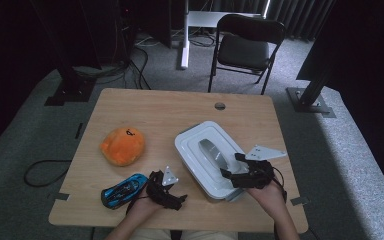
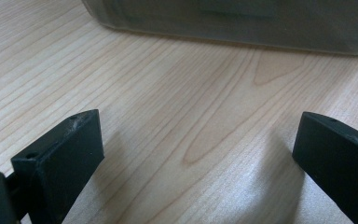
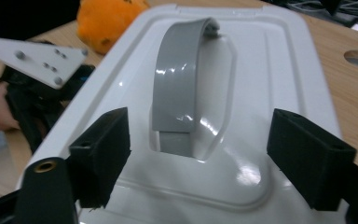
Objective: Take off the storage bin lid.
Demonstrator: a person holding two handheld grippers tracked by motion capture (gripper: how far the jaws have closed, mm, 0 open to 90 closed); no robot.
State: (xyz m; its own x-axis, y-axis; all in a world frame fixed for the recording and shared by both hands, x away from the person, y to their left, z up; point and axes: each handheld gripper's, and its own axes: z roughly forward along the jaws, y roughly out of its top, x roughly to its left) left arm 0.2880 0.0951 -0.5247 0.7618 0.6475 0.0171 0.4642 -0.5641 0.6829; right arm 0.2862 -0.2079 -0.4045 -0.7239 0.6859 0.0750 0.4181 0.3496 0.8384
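On the light wooden table (image 1: 145, 107), the right claw (image 3: 198, 156) hangs with jaws apart over the white plastic box's (image 1: 192, 150) grey curved handle (image 3: 177, 88), so it should centre, then squeeze gently.

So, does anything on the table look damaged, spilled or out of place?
Nothing stands out. The white box sits flat with its lid closed and grey handle lying down. The orange plush toy and blue toy car rest intact on the table; nothing is spilled.

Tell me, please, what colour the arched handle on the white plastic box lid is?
Grey; the arched handle on the white plastic box lid shows best in the right gripper view.
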